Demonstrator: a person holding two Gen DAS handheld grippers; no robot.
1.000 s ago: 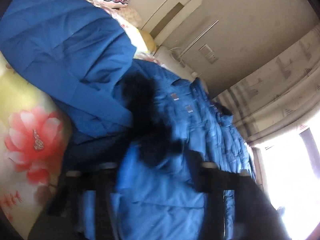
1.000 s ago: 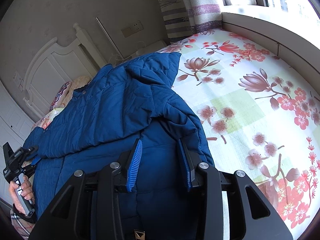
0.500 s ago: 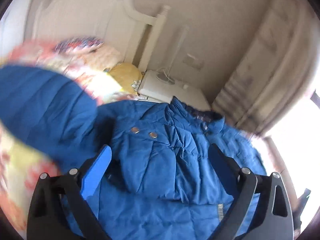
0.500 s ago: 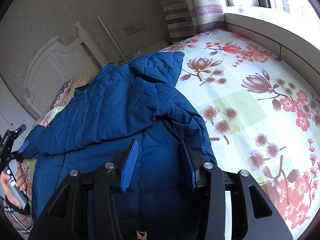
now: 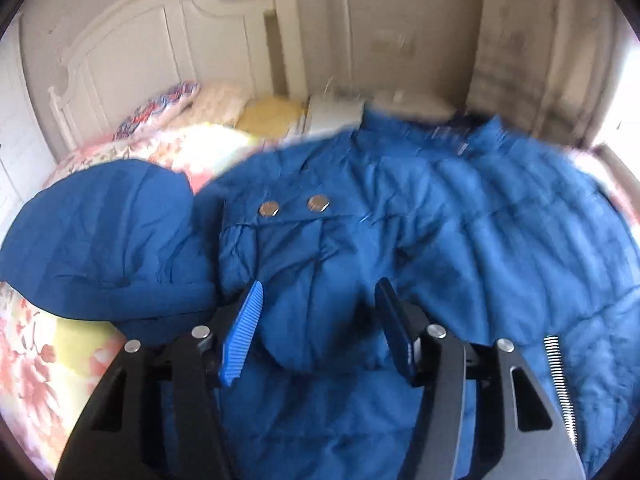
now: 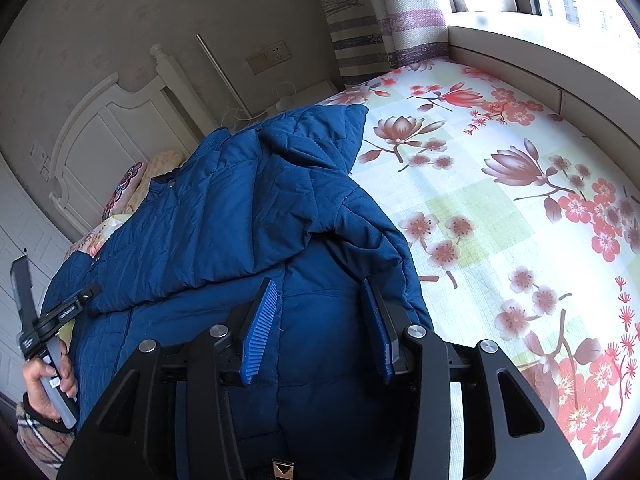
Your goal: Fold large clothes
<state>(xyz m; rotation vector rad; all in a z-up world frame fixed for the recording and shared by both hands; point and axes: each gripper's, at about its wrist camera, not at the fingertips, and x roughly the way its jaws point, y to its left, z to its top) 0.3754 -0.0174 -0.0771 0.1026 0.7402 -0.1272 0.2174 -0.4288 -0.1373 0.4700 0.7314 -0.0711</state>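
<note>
A big blue quilted jacket lies spread on the flowered bed, its hood at the left. One sleeve is folded across the body, and its cuff carries two metal snaps. My left gripper hovers over that cuff. Its jaws are closing, the cuff fabric lies between them, and the pads do not press on it. In the right wrist view the jacket has its far side folded over. My right gripper stands partly open over the near hem, ribbed pads bare. The left gripper shows there in a hand.
The flowered bedsheet stretches to the right of the jacket up to a window ledge. A white headboard and pillows stand at the far end, with a small white bedside table beside them.
The left gripper let go of the dark fabric, rolled upright and drew back; its jaws flew wide, then narrowed. The right gripper's jaws widened slightly and it stayed put.
</note>
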